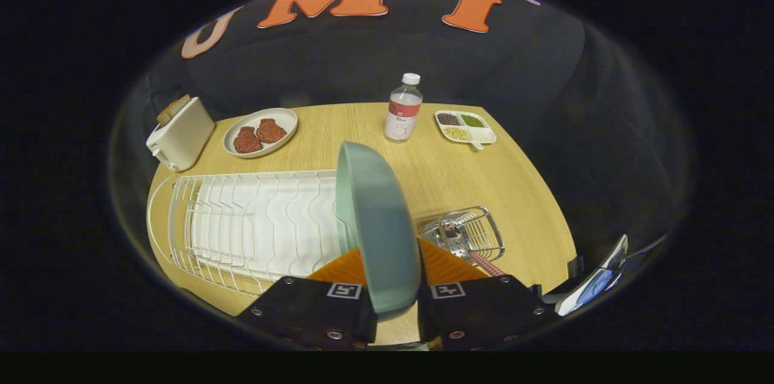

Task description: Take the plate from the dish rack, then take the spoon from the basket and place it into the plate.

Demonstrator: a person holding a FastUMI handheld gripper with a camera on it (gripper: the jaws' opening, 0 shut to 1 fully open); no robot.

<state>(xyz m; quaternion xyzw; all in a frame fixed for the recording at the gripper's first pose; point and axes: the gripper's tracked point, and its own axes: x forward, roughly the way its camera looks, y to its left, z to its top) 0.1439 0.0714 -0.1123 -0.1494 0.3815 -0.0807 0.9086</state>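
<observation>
Jaws clamped on the plate rim, held on edge just right of the dish rack; could slip or clip the wire basket.

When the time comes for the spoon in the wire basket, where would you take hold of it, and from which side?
Judging by its pose, grip the spoon by its patterned handle, which sticks out over the basket rim toward the gripper; its bowl end lies down among the wires. Come from above on the near side. The gripper now holds the plate.
</observation>
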